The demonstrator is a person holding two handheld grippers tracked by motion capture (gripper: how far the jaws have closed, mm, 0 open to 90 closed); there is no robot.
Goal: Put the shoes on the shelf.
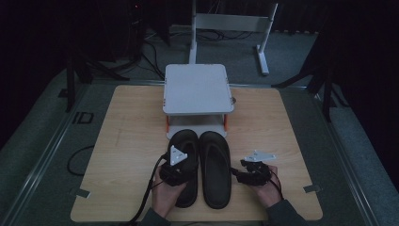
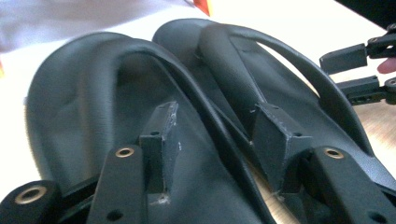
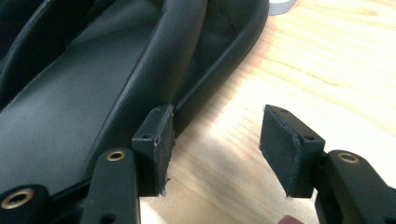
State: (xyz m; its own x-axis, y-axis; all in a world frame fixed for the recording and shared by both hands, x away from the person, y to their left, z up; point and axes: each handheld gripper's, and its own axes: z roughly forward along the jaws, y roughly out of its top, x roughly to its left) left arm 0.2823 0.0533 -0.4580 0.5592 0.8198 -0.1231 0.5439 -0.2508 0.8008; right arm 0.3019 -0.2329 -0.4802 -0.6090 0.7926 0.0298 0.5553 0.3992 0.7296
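Note:
Two black flip-flop sandals lie side by side on the wooden table (image 1: 127,141), toes toward a white stand. My left gripper (image 1: 181,167) hovers over the left sandal (image 1: 187,139). In the left gripper view its jaws (image 2: 217,135) stand apart astride that sandal's (image 2: 84,107) inner strap and rim, with the pads not pressing; the right sandal (image 2: 289,93) lies just beyond. My right gripper (image 1: 236,172) points at the right sandal's (image 1: 215,169) outer side. In the right gripper view it (image 3: 217,140) is open over bare wood, one pad beside the sandal's (image 3: 70,102) rim.
A white two-level stand (image 1: 197,89) sits at the table's far middle, its lower shelf just beyond the sandals' toes. Bare wood (image 3: 327,60) extends right of the right sandal and left of the left one. Cables and a white frame (image 1: 233,21) lie on the floor behind.

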